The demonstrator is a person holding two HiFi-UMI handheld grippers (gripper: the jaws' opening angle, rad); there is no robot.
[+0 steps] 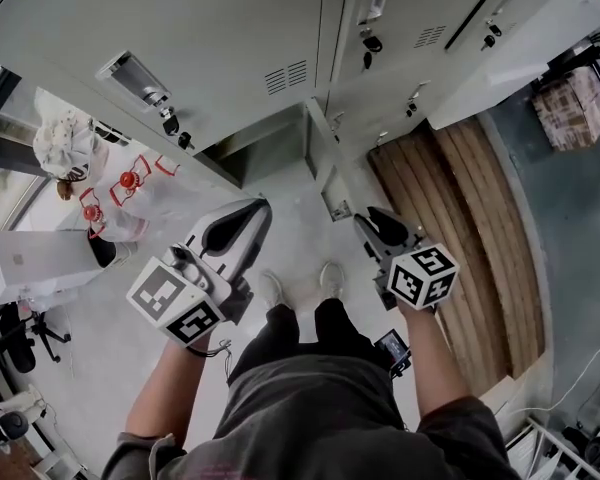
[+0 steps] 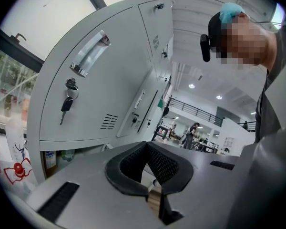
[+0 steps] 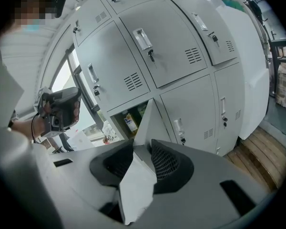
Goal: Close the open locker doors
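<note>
Right gripper (image 3: 143, 147): fingers clamped on the edge of the open locker door (image 3: 149, 120), bottom row
Left gripper (image 2: 146, 147): fingers pressed together, holding nothing; closed lockers (image 2: 114, 80) ahead
Open compartment (image 3: 118, 118): a bottle (image 3: 129, 122) stands inside
Nearby: keys (image 2: 66, 103) hang in a lock; wooden platform (image 1: 460, 218) right of the door

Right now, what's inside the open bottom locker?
In the locker: a yellow-labelled bottle and something green, unclear what. Its door and the right gripper cover the rest.
</note>
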